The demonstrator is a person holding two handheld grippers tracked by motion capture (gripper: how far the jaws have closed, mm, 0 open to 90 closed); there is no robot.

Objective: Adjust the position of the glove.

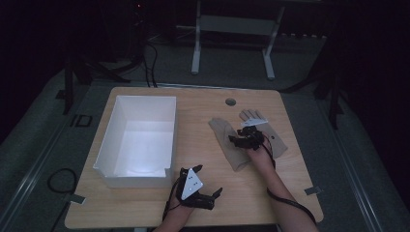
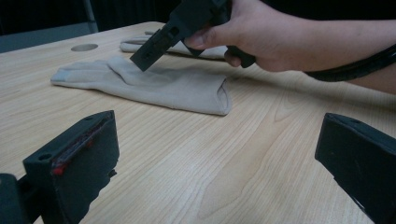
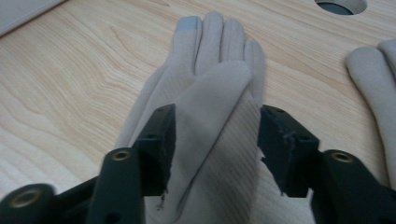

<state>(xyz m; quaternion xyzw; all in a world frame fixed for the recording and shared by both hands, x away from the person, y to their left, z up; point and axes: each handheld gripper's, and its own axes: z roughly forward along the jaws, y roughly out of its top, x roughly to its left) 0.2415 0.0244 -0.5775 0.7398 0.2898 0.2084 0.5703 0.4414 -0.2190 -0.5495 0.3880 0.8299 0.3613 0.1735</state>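
Note:
A beige glove [image 1: 231,145] [image 3: 210,79] lies flat on the wooden table [image 1: 193,121], its fingers pointing away and its thumb folded over the palm. My right gripper [image 1: 245,136] [image 3: 217,119] is lowered onto it, jaws partly apart on either side of the folded thumb, the pads not visibly pressing. In the left gripper view that gripper [image 2: 152,49] tilts down onto the glove [image 2: 154,86]. A second beige glove [image 1: 278,142] [image 3: 373,79] [image 2: 135,44] lies just beyond. My left gripper [image 1: 210,180] [image 2: 217,135] rests near the table's front edge, open with nothing between its jaws.
A white open box [image 1: 145,98] stands on the left half of the table, nothing visible inside. A round cable hole [image 1: 230,102] [image 3: 341,5] sits near the far edge. Bare wood stretches between the box and the gloves.

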